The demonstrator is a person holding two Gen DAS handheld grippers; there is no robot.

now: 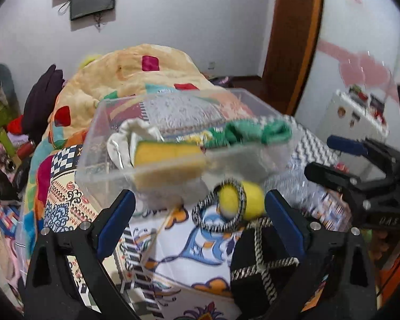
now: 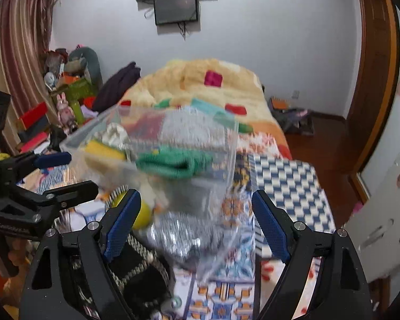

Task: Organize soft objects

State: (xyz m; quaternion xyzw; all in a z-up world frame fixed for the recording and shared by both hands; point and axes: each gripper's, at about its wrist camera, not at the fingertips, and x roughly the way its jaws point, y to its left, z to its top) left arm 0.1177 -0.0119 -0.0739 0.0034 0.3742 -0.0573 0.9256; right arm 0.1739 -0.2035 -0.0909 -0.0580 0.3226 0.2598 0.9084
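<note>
A clear plastic bin (image 1: 98, 157) sits on the patterned bed and holds a yellow sponge (image 1: 168, 160), a white cloth (image 1: 125, 138) and a green cloth (image 1: 253, 132). The bin (image 2: 226, 144), sponge (image 2: 104, 148) and green cloth (image 2: 173, 164) also show, blurred, in the right wrist view. A yellow ball (image 1: 249, 200) with a black-and-white rope (image 1: 221, 213) lies in front of the bin, beside a black bag (image 1: 261, 272). My left gripper (image 1: 200, 221) is open and empty just short of the ball. My right gripper (image 2: 197, 224) is open and empty before the bin.
A heaped yellow quilt (image 1: 136, 74) lies behind the bin. Cluttered toys and boxes (image 2: 66, 101) stand at the left of the bed. A white cabinet (image 2: 381, 213) and a wooden door frame (image 2: 373, 80) are to the right. The right gripper shows in the left view (image 1: 341, 157).
</note>
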